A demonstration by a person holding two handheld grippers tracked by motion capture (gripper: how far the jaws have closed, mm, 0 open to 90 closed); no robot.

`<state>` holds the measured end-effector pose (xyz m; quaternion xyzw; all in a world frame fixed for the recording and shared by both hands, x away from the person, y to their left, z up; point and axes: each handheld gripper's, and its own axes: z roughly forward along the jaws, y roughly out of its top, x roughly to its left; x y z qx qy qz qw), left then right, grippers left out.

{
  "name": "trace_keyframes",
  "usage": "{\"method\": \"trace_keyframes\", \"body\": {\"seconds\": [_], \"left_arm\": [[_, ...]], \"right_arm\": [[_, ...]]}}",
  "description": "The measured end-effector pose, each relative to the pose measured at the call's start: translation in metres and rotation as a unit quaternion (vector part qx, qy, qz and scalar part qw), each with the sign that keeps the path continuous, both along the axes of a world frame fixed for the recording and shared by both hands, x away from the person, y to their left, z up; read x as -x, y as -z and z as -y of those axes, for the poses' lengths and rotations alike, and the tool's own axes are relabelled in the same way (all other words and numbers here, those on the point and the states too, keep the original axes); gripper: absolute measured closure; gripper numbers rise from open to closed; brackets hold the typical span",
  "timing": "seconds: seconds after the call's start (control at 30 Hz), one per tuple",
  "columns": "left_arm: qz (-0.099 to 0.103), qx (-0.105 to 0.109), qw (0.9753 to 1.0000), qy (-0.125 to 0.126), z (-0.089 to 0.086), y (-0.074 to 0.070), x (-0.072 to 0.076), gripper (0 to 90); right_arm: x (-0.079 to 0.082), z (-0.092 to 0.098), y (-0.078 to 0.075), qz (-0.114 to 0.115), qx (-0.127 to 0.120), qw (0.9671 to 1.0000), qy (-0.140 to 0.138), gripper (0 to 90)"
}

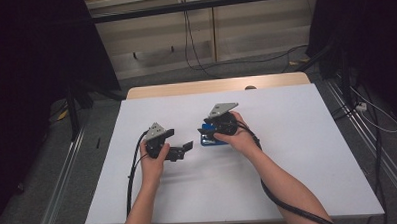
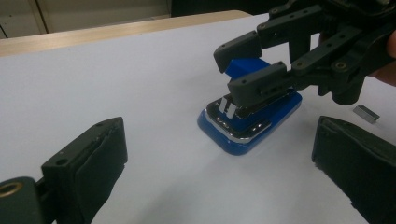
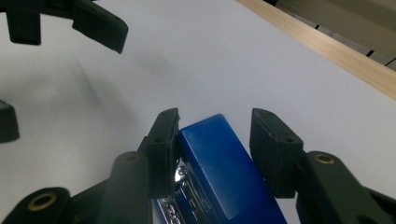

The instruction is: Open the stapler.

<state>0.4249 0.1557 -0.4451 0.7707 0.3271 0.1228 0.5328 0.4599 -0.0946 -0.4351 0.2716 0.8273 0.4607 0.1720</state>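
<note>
Blue stapler point(image 1: 211, 139) lying on the white surface point(image 1: 298, 153), just past centre toward 12 o'clock, base flat, blue top arm raised at an angle, metal magazine point(image 2: 236, 119) exposed between arm and base. Magazine channel open to view; contents too small to tell. Right claw point(image 3: 215, 144) set astride the raised top arm: one pad touching the arm's side, the other pad standing off with a visible gap, so spread about the arm, not clamped. In the high view, right claw point(image 1: 207, 127) at 12 o'clock of the stapler, hand point(image 1: 237, 135) gripping its body. Left claw point(image 1: 180, 148) at 9 o'clock of the stapler, near but apart, jaws spread wide and holding nothing, aimed at the stapler's front end. Small grey metal strip point(image 2: 365, 113), resembling a staple block, resting on the surface at 3 o'clock of the stapler in the left gripper view. Wooden edge point(image 1: 210, 85) bordering the surface at 12 o'clock.
</note>
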Motion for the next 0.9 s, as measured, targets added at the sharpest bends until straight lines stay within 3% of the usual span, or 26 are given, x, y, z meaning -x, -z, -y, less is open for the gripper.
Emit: {"method": "trace_keyframes", "body": {"seconds": [0.33, 0.6, 0.67, 0.73, 0.9], "left_arm": [[-0.003, 0.002, 1.0, -0.004, 0.007, 0.006, -0.002, 4.1], [-0.002, 0.011, 0.9998, -0.019, 0.014, 0.012, -0.008, 5.0], [-0.016, -0.011, 0.9996, -0.022, 0.018, 0.01, -0.01, 5.1], [-0.015, -0.024, 0.9994, -0.022, 0.023, 0.008, -0.011, 6.0], [-0.004, -0.029, 0.9992, -0.026, 0.029, 0.011, -0.012, 25.6]], "right_arm": [[0.005, 0.005, -0.008, 0.019, -0.01, 0.9997, 0.006, 57.4], [0.006, 0.009, -0.014, 0.017, -0.014, 0.9997, 0.009, 58.3], [0.006, 0.009, -0.015, 0.018, -0.015, 0.9997, 0.01, 58.4], [0.007, 0.009, -0.015, 0.019, -0.016, 0.9996, 0.011, 58.5], [0.007, 0.012, -0.017, 0.017, -0.023, 0.9995, 0.014, 58.6]]}}
